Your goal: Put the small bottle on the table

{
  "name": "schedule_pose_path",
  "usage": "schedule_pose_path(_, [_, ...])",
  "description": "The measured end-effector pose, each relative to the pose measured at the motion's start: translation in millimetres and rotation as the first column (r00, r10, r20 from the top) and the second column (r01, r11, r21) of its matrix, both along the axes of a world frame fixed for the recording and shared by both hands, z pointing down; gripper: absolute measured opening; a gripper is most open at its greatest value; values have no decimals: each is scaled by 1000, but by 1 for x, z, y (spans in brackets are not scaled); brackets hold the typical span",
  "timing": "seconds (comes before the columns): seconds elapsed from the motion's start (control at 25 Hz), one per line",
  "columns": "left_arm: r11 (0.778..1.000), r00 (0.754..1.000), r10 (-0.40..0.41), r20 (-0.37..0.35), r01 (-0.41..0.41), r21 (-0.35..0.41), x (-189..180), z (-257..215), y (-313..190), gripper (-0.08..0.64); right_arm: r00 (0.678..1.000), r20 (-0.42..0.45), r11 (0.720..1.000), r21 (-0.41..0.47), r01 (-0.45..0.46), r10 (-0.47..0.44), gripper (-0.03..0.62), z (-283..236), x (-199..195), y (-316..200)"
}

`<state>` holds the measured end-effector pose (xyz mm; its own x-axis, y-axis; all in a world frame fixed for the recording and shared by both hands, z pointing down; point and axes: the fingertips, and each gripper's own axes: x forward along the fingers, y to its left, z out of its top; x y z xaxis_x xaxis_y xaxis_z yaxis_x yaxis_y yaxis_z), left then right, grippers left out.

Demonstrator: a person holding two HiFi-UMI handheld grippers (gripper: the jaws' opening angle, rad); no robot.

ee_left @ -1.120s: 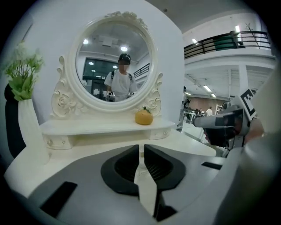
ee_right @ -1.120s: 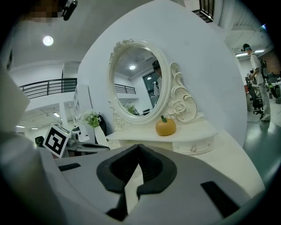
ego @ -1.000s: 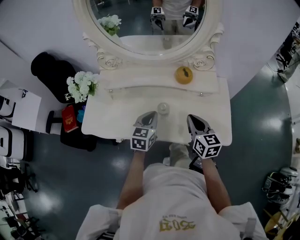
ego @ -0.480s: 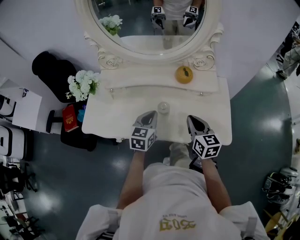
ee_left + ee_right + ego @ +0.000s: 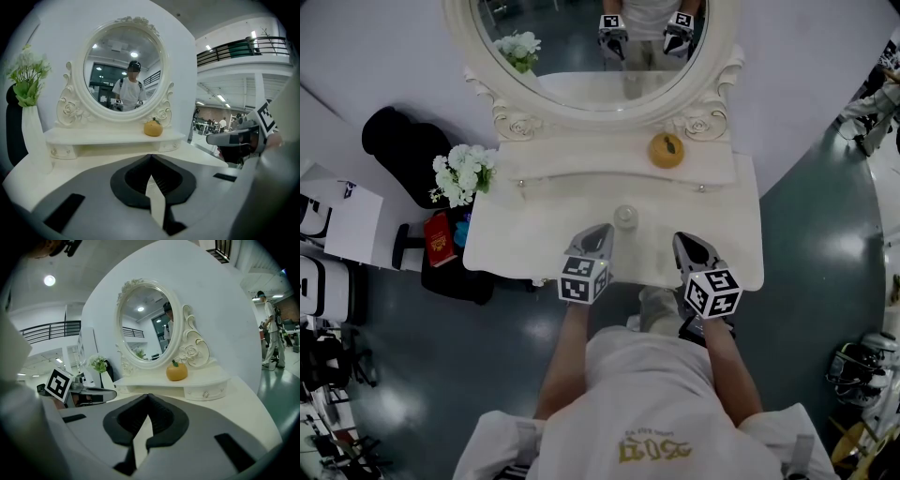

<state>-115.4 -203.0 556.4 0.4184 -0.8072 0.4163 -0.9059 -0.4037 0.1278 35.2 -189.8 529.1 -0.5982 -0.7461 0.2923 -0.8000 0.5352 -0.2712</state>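
Note:
The small bottle (image 5: 625, 217), clear with a round top, stands on the white dressing table (image 5: 534, 234), a little past and between my two grippers. My left gripper (image 5: 602, 231) hovers over the table's front edge, shut with nothing between its jaws (image 5: 150, 157). My right gripper (image 5: 682, 240) hangs level with it on the right, also shut and empty (image 5: 149, 397). Neither touches the bottle, which neither gripper view shows. Each gripper appears in the other's view: the right gripper (image 5: 234, 138) and the left gripper (image 5: 91, 394).
An oval mirror (image 5: 595, 47) rises behind a raised shelf that carries an orange pumpkin ornament (image 5: 667, 150). A vase of white flowers (image 5: 461, 173) stands at the table's left end. A red book (image 5: 439, 239) and a black seat (image 5: 403, 141) lie left of the table.

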Motion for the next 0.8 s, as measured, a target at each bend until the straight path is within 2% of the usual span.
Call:
schedule_pose_path(0.4, [1000, 1000, -5, -19, 5, -13, -3, 5, -1, 18, 1000, -2, 1000, -6, -2, 2, 12, 3, 0, 1])
schedule_pose_path(0.8, [1000, 1000, -4, -5, 4, -21, -4, 10, -1, 18, 1000, 3, 1000, -13, -3, 3, 12, 6, 0, -1])
